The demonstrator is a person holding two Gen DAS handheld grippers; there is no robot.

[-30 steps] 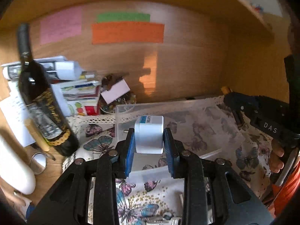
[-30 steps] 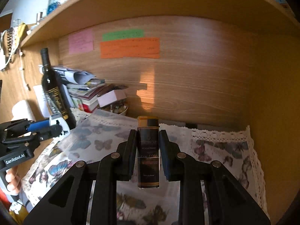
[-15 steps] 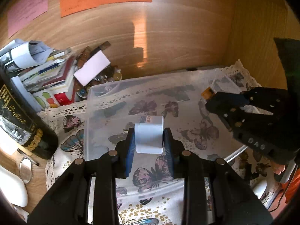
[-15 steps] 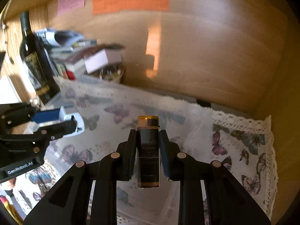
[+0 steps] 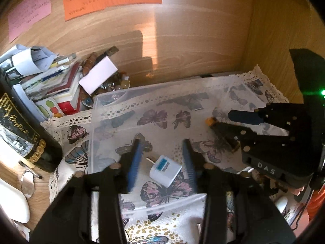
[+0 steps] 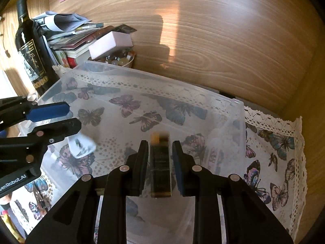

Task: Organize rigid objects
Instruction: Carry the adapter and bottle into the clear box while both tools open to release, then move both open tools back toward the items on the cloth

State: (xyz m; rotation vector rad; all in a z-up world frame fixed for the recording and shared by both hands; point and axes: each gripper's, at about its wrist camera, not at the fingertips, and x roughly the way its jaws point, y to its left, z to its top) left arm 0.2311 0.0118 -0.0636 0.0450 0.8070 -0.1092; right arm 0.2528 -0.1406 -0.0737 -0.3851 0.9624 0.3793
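overhead, both grippers hang over a clear plastic bin (image 5: 105, 109) that sits on a butterfly-print cloth (image 6: 280, 142) with a lace edge. the bin's far wall runs close along the wooden back panel (image 5: 182, 40), and its left wall stands near a dark wine bottle (image 5: 22, 134) and a stack of books and papers (image 5: 46, 81); on the right the cloth reaches the wooden side wall.

the left gripper (image 5: 162, 150) points down into the bin's left half, its jaws spread wide with nothing between them. a white charger plug (image 5: 165, 170) shows tilted between and below the blue pads (image 5: 134, 162), touching neither; whether it rests on the bin floor i cannot tell, since it looks blurred in the right wrist view.

the right gripper (image 6: 159, 158) reaches into the bin's right half, jaws parted slightly, with small gaps either side of a dark rectangular bottle with an amber cap (image 6: 160, 168). the bottle is blurred, so contact is unclear.
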